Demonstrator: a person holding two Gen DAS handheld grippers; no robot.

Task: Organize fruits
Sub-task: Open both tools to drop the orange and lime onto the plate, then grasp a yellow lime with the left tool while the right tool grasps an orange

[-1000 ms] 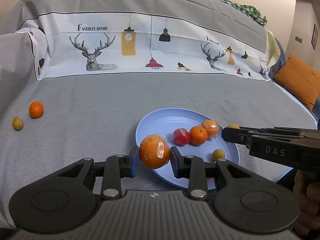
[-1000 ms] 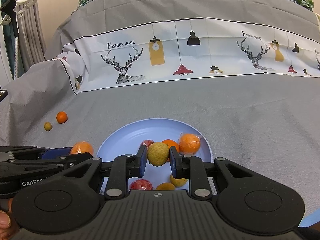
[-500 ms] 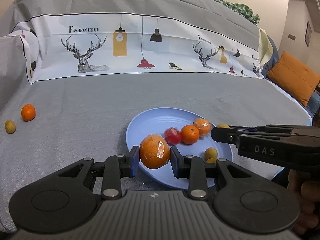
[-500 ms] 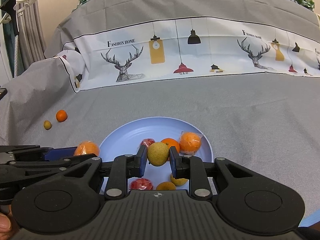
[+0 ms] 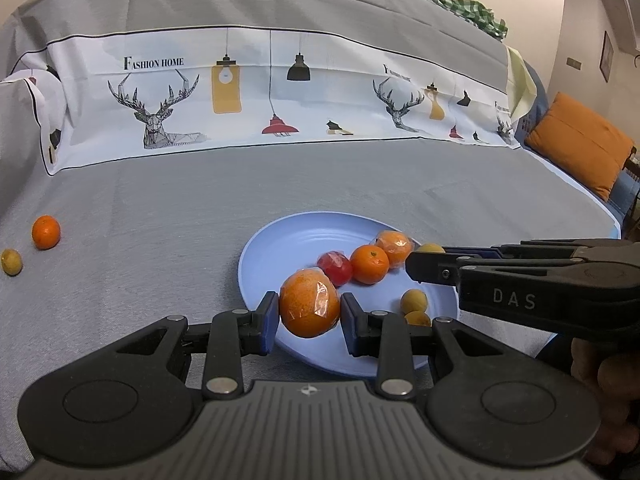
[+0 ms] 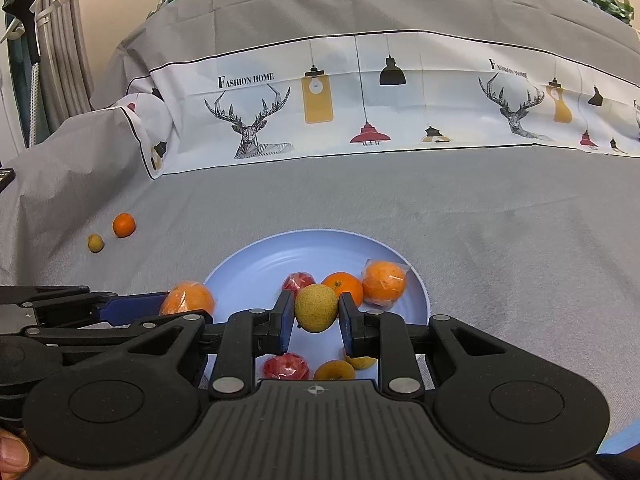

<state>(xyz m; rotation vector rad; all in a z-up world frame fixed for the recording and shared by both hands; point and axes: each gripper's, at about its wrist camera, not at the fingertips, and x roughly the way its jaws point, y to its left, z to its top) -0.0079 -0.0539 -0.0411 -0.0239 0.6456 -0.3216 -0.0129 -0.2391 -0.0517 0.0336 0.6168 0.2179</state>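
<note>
**Both grippers loaded, over the plate**

Left gripper (image 5: 309, 315): pads pinching a plastic-wrapped orange (image 5: 309, 304), held above the near-left rim of the blue plate (image 5: 280, 248). Right gripper (image 6: 316, 314): pads pinching a yellow-green fruit (image 6: 316, 307) over the plate's middle.

On the plate: red wrapped fruit (image 5: 335, 267), bare orange (image 5: 370, 263), second wrapped orange (image 5: 394, 242), two small yellow fruits (image 5: 414, 301) at the near side. Right wrist view adds another red wrapped fruit (image 6: 285, 366) under the gripper.

Off the plate, far left on the grey cloth (image 5: 160, 216): small orange (image 5: 46, 232) and small yellow fruit (image 5: 11, 262), just beside each other.

Readable text: "DAS" on the right gripper's side in the left view; "FASHION HOME" on the printed band (image 5: 160, 62) with deer and lamps. Orange cushion (image 5: 576, 144) far right.
</note>
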